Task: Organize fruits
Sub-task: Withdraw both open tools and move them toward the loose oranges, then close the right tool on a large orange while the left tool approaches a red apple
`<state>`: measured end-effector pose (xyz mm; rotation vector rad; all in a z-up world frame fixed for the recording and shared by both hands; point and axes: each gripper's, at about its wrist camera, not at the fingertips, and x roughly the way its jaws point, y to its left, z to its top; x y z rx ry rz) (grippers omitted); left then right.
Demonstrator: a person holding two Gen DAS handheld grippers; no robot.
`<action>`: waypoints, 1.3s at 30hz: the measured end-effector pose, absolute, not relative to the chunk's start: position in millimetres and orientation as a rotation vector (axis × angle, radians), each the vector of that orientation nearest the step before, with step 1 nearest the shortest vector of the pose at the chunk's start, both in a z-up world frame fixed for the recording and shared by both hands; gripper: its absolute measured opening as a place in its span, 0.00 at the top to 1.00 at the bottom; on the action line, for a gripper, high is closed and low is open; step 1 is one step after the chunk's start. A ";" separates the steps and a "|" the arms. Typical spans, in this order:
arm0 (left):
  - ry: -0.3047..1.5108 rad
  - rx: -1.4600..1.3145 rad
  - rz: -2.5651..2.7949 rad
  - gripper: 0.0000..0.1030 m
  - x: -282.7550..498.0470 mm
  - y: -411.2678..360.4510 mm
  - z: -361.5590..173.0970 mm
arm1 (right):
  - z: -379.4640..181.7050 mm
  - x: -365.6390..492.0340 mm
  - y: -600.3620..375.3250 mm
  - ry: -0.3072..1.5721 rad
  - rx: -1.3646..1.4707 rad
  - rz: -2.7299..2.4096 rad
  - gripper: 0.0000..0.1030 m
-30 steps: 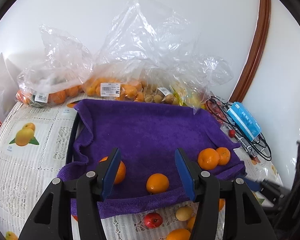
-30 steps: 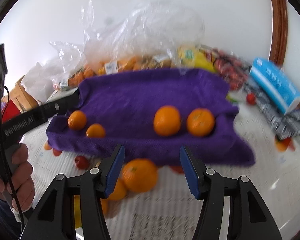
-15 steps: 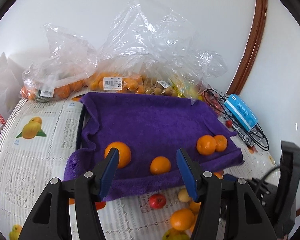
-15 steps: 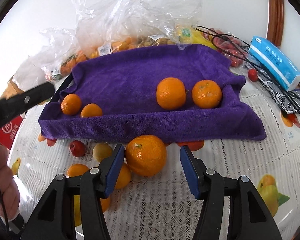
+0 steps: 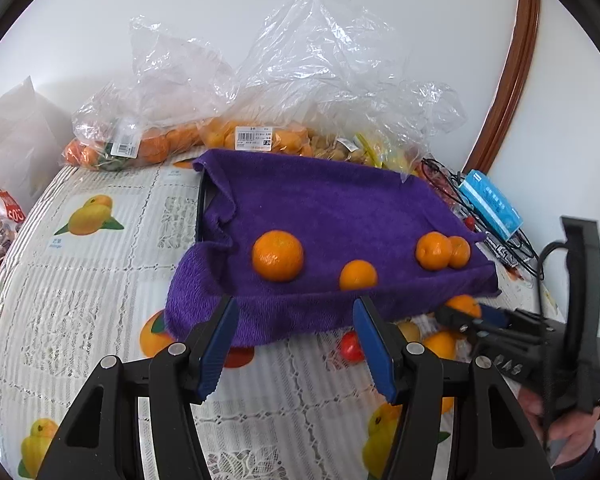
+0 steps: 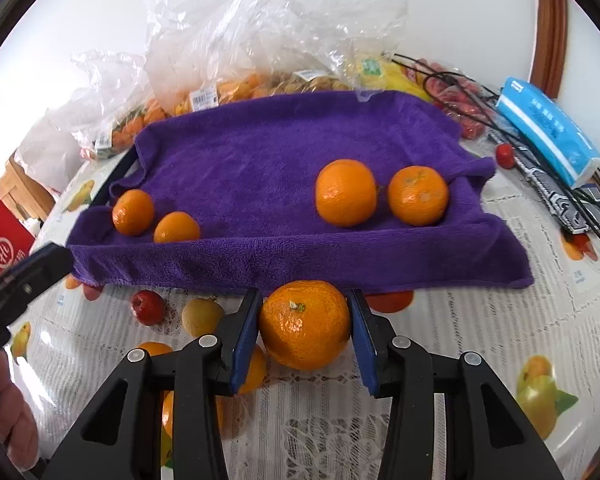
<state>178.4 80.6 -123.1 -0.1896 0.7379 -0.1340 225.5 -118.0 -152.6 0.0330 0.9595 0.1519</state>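
Right wrist view, plastic bags (image 6: pixel 228 60): clear, crumpled, at the far edge of the table, holding small orange fruit with price labels.
Left gripper (image 5: pixel 296 340): its blue fingers stand wide apart with nothing between them; it hovers over the near left edge of the purple towel (image 5: pixel 332 208).
Purple towel: spread over a dark tray whose rim shows at the far left side; its near edge hangs down onto the lace tablecloth (image 6: pixel 460 340).
Left pair of oranges (image 6: pixel 133 212): two small ones touching the towel's near left fold, just beside each other.
Red fruit (image 6: pixel 148 307): small, on the tablecloth just in front of the towel, left of the right gripper.
Pale yellow fruit (image 6: pixel 201 316): round, just right of the red fruit, near the right gripper's left finger.
Loose oranges (image 6: pixel 252 372): partly hidden behind the right gripper's left finger, on the tablecloth.
Right gripper (image 6: pixel 304 332): fingers closed part-way onto the big orange (image 6: pixel 304 324), one blue pad against each side of it.
Big orange: stem end facing the camera, on the tablecloth just in front of the towel's near edge, not on the towel.
Right pair of oranges (image 6: pixel 346 192): two larger ones side by side on the towel's near right part.
Blue packet (image 6: pixel 548 128): lies far right on top of black cables, well apart from the towel.
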 end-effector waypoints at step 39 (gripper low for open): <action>0.885 -0.102 -0.193 0.65 197.7 30.3 -162.6 | -166.8 177.7 -175.5 0.920 -0.013 0.151 0.57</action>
